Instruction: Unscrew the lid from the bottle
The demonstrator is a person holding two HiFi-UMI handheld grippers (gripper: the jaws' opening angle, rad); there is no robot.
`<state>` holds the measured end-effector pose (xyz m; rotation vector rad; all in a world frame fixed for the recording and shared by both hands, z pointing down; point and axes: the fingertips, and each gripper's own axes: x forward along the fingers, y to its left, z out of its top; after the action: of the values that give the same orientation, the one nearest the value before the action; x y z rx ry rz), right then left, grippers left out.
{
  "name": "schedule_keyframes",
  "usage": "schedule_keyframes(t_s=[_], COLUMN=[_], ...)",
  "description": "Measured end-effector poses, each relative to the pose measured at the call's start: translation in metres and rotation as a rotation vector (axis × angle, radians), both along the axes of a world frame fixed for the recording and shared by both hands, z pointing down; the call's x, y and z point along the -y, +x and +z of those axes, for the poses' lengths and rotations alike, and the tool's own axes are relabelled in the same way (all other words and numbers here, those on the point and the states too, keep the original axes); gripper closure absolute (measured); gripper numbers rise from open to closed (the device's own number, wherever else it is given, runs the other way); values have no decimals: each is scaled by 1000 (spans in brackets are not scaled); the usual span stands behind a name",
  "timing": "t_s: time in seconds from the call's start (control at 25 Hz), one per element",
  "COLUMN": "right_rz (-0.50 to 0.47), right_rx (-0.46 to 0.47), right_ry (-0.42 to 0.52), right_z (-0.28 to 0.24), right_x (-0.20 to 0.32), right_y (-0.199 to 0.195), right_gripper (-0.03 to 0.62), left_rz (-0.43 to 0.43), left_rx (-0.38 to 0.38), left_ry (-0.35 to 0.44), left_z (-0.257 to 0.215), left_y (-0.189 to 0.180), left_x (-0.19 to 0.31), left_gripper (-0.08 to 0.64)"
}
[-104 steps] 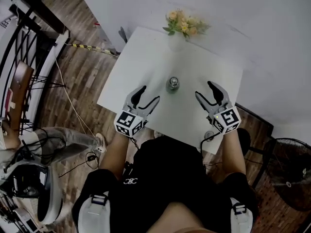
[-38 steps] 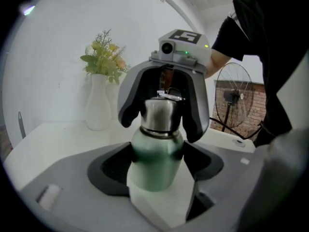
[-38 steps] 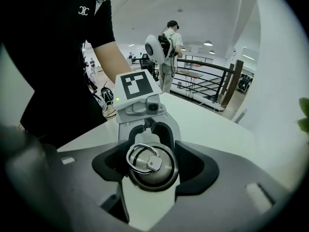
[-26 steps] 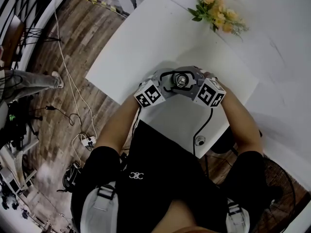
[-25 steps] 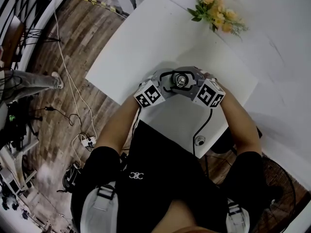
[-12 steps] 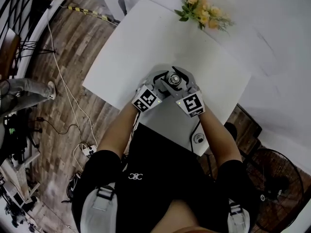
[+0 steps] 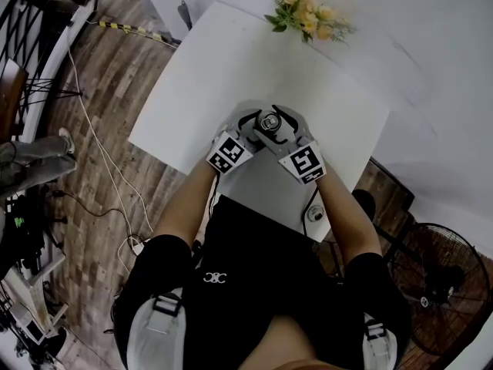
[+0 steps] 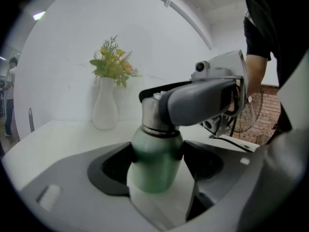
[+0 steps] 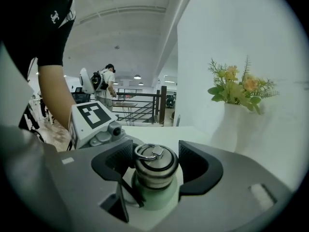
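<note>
A green bottle (image 8: 155, 175) with a steel ring-top lid (image 9: 154, 161) stands upright on the white table (image 7: 200, 83). My left gripper (image 8: 157, 156) is shut on the green body, one pad on each side. My right gripper (image 9: 155, 167) reaches in from the other side at lid height, one jaw on each side of the lid. Its jaws have just been opening, and only thin gaps show beside the lid. In the head view both grippers meet at the bottle (image 7: 269, 121), with the left gripper (image 7: 256, 126) and the right gripper (image 7: 280, 124) flanking it.
A white vase of yellow flowers (image 7: 308, 21) stands at the table's far edge. A small round device (image 7: 313, 214) on a cable lies near the table's front right edge. A floor fan (image 7: 447, 284) stands at the right. A person (image 9: 108, 81) walks in the far background.
My right gripper has rolled around the lid, its marker cube swinging from the bottle's right toward me. The left gripper keeps its hold on the bottle, which stays upright.
</note>
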<state>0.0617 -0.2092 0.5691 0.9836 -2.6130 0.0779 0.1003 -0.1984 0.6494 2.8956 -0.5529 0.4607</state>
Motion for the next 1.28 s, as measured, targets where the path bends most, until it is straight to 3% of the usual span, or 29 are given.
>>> schedule_keyframes(t_s=[0.48, 0.76, 1.12, 1.28], right_rz=[-78, -220, -167, -204], right_rx=[-122, -258, -328, -363], right_ry=[-36, -61, -149, -169], right_z=[0, 5, 16, 25], right_x=[-6, -6, -3, -6], right_y=[4, 6, 5, 9], right_gripper=[322, 322, 324, 327], left_rz=[18, 27, 30, 34], left_rx=[0, -1, -4, -1], left_ry=[-4, -3, -5, -4], left_z=[-1, 1, 0, 2], left_y=[0, 2, 3, 3], left_x=[-1, 0, -1, 1], left_gripper=[169, 169, 169, 169])
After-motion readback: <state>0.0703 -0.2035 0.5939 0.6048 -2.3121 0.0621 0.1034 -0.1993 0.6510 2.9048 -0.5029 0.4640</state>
